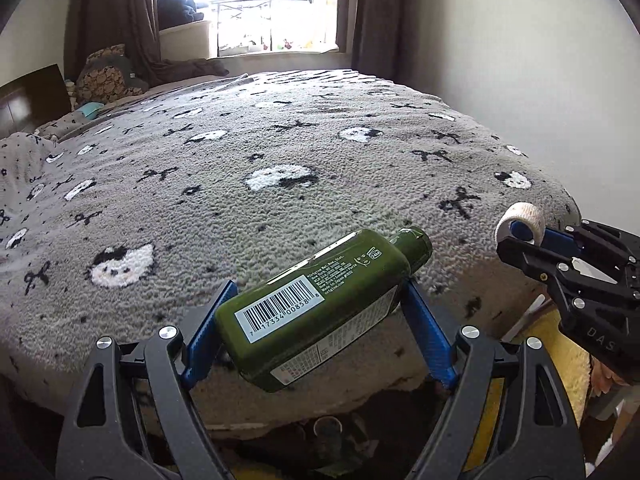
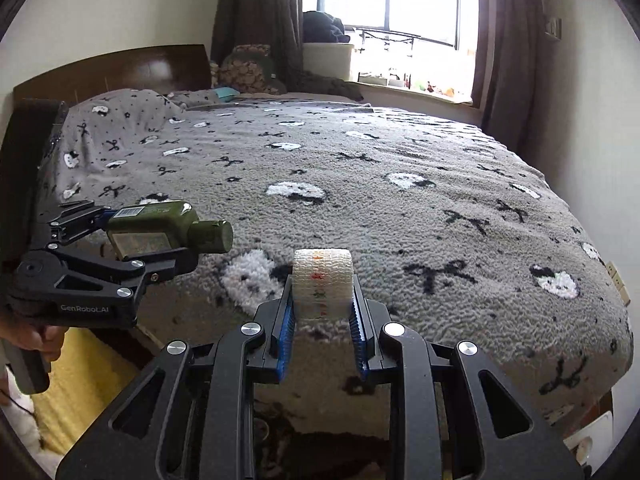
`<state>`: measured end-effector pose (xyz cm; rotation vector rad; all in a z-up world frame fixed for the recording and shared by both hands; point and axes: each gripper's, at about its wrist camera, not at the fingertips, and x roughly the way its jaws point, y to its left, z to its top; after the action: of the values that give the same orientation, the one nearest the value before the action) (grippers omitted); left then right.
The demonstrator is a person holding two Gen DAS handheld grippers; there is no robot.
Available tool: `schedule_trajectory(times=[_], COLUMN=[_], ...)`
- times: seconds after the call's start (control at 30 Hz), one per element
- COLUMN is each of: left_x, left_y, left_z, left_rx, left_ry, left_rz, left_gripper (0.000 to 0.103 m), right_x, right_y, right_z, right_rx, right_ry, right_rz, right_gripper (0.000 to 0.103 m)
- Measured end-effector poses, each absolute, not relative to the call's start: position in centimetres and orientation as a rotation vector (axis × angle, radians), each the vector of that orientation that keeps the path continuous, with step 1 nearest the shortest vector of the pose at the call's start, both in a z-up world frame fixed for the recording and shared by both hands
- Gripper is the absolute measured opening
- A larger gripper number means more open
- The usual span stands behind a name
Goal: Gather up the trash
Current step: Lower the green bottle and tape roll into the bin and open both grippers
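Observation:
My left gripper (image 1: pixel 320 292) is shut on a dark green plastic bottle (image 1: pixel 320 308) with a barcode label, held on its side above the near edge of the bed, cap pointing right. The bottle (image 2: pixel 160 228) also shows at the left of the right wrist view, in the left gripper (image 2: pixel 152 240). My right gripper (image 2: pixel 323 280) is shut on a white roll of bandage tape (image 2: pixel 322 282), held upright above the bed's edge. In the left wrist view the roll (image 1: pixel 520 222) sits at the tip of the right gripper (image 1: pixel 524 232) at far right.
A bed with a grey fleece blanket (image 1: pixel 280 160) fills both views. Pillows and a headboard (image 2: pixel 120 68) lie at the far left, a window (image 2: pixel 400 0) with curtains behind. A yellow mat (image 2: pixel 80 392) and dark clutter (image 1: pixel 328 428) lie on the floor below the bed's edge.

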<state>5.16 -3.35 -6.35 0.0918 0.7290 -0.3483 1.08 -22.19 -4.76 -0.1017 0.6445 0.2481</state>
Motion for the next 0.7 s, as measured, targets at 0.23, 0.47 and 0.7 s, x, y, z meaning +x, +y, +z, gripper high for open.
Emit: schedule_trajectory(times=[0.23,0.47,0.7], left_x=[0.6,-1.9,-2.8], left_y=[-2.8,-2.4,-2.4], left_z=[-8.6,-13.6,-19.6], left_rx=[0.065,0.047,0.065], left_ry=[0.763,0.891,1.059], left_rz=[-0.356,-0.356,-0.344], left_gripper=[0.079,0.079,0.079], right_x=[-2.1,-3.5,-3.5], right_y=[-21.9,-21.7,-20.8], right_z=[-8.0,-12.3,-15.4], right_rx=[-0.077,-0.020,-0.013], right_ry=[0.730,0.846,0.943], right_rz=[0.257,0.278,0.299], right_gripper=[0.025,0.025,0.025])
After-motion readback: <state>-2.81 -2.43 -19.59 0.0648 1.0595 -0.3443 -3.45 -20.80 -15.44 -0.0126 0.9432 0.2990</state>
